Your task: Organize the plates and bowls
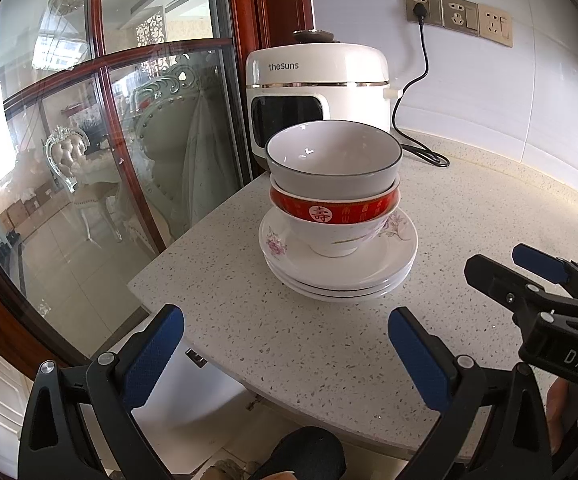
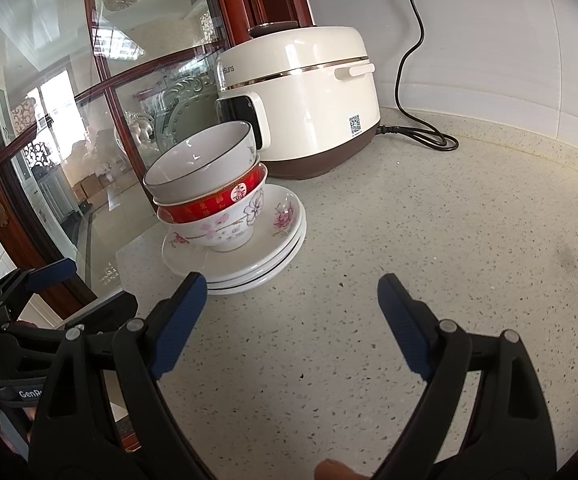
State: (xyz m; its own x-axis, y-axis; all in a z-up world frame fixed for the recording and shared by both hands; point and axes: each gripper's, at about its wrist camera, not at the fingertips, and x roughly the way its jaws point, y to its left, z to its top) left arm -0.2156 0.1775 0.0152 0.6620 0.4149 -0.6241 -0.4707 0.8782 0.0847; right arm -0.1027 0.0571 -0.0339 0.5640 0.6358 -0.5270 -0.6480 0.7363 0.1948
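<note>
Counter [image 2: 409, 220] edge at left beside glass door [image 1: 89, 160], free surface at right, bowls [image 1: 333, 184] on plates [image 1: 341, 272] ahead of my left tongs [image 1: 285, 344] and right tongs [image 2: 291, 308], both spread wide, holding nothing.

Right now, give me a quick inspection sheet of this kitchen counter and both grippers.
Surface: speckled countertop, dry.
Job's things: grey-rimmed bowl nested in red-banded bowl, on stacked floral plates.
Clutter: rice cooker behind the stack.
Grippers: left gripper and right gripper both open, empty, short of the plates.
Cables: black power cord plugged into wall socket.
Surroundings: glass door at the left; tiled wall.
</note>
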